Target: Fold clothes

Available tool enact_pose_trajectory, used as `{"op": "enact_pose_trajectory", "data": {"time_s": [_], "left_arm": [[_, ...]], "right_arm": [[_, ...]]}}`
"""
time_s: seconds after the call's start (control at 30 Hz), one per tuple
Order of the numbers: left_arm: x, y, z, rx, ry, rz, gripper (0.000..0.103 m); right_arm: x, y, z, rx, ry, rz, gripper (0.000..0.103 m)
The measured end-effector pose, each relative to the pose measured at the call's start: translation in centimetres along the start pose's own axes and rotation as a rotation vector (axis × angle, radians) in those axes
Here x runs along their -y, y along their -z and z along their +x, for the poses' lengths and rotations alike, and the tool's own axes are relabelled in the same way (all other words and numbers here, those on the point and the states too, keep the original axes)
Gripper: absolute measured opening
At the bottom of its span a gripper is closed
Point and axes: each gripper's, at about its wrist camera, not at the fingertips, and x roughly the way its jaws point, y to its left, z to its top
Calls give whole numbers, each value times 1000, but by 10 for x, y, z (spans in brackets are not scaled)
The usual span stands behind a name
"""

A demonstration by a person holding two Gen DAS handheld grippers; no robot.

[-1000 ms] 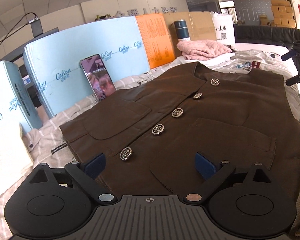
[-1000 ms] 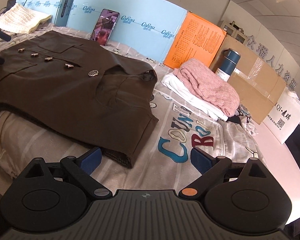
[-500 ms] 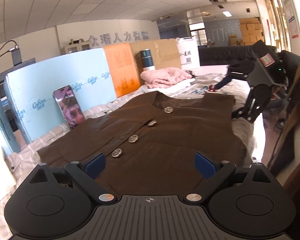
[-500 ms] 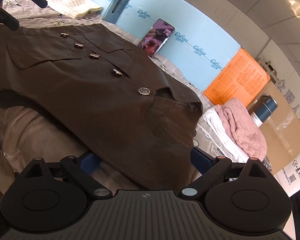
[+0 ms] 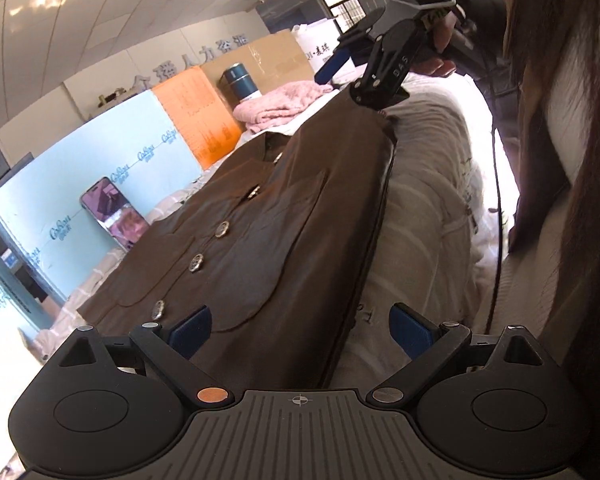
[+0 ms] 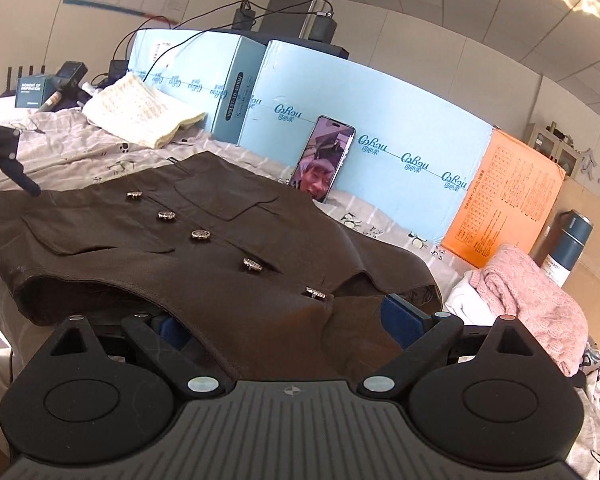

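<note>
On the bed (image 6: 80,152), the brown vest (image 6: 228,264) lies flat, unfolded; my left hand-held gripper (image 5: 300,330) and right hand-held gripper (image 6: 288,320) gape at its near edge, no fold begun

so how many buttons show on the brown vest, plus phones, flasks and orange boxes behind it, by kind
buttons: 5
phone: 1
flask: 1
orange box: 1
total: 8

A dark brown vest (image 6: 204,256) with silver buttons (image 6: 200,234) is lying by light-blue boxes (image 6: 384,120) at twelve o'clock.
</note>
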Motion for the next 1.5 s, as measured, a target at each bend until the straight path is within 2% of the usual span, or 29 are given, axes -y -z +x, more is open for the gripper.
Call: {"op": "enact_pose_trajectory", "data": {"time_s": [0.1,0.23,0.27,0.33,0.37,0.4,0.47,0.57,0.63,0.77,1.0,1.17,1.33,1.5], "left_arm": [[-13,2,-1,27,-97,-29,97],[-37,8,-2,48,-133,-95,97],[-41,8,-2,55,-119,-106,94],[-49,8,-2,68,-74,-126,76],[-54,7,-1,70,-47,-137,55],[-58,6,-1,77,-39,-143,43],[-65,5,0,91,-24,-155,33],[-73,1,-1,123,-34,-155,24],[-79,-3,-1,142,-48,-150,20],[-95,-10,6,152,-92,-112,14],[-142,-21,33,143,-147,-56,12],[-198,-26,71,91,-79,-83,12],[-232,-17,119,9,1,-121,12],[-258,1,160,-70,79,-193,12]], "right_arm": [[-6,3,-1,-16,39,-51,96],[-11,25,-4,-116,141,-126,96],[-10,32,-4,-145,168,-134,96],[-8,45,-5,-188,226,-141,92],[-9,49,-7,-192,240,-151,86],[-9,52,-9,-193,252,-161,80],[-9,52,-14,-190,237,-163,42],[-5,44,-21,-155,214,-161,18],[2,34,-25,-118,211,-160,10],[19,10,-25,-23,219,-179,5],[49,-30,15,36,192,-285,4],[82,-56,66,27,127,-294,4],[109,-60,126,-45,53,-282,4],[133,-55,168,-128,-9,-236,4]]}}
